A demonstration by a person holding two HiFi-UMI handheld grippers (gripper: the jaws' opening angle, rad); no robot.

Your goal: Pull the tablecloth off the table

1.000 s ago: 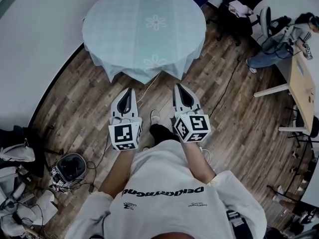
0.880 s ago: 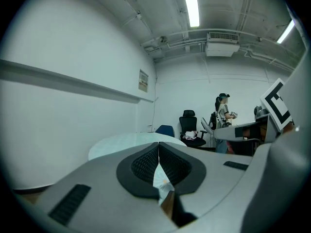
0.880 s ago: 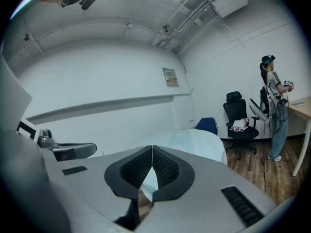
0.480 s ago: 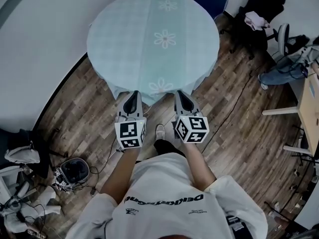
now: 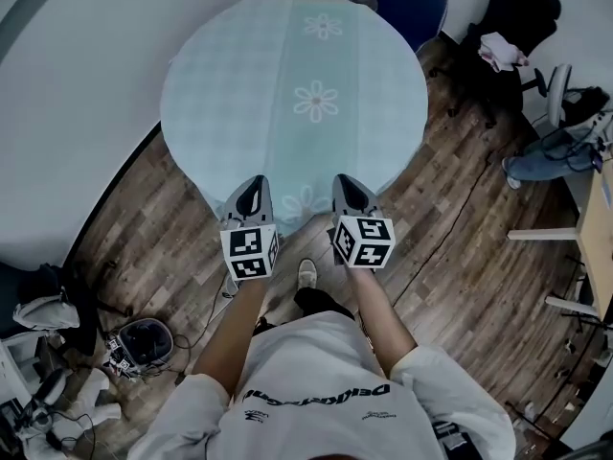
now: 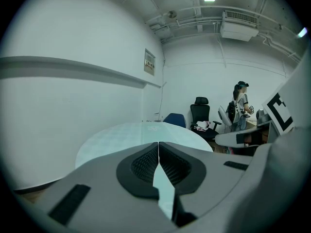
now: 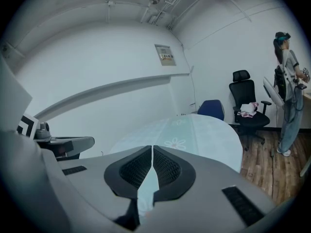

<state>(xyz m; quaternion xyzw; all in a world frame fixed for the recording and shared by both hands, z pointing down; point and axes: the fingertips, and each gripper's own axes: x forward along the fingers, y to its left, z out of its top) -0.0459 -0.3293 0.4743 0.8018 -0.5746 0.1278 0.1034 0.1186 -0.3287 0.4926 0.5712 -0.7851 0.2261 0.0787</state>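
L claw (image 5: 252,192) clenched, empty; pads meet at the tips, nothing between. R claw (image 5: 347,188) likewise clenched; jaws together, no grip on anything. We find both claws side by side, apart, tips over the near hem of the cloth (image 5: 287,84); whether they touch it we cannot tell. Cloth: pale blue-green, checked, w/ a centre strip of white daisies (image 5: 315,101); it lies flat over the round top, hem hanging at the near side. We record a wood floor (image 5: 460,247) beneath; curved white wall (image 5: 77,84) at left. Beyond the cloth: blue chair (image 5: 412,3); black chair (image 5: 517,8) w/ a pink rag (image 5: 496,51) on it; a person (image 7: 287,76) stands far right, well apart.
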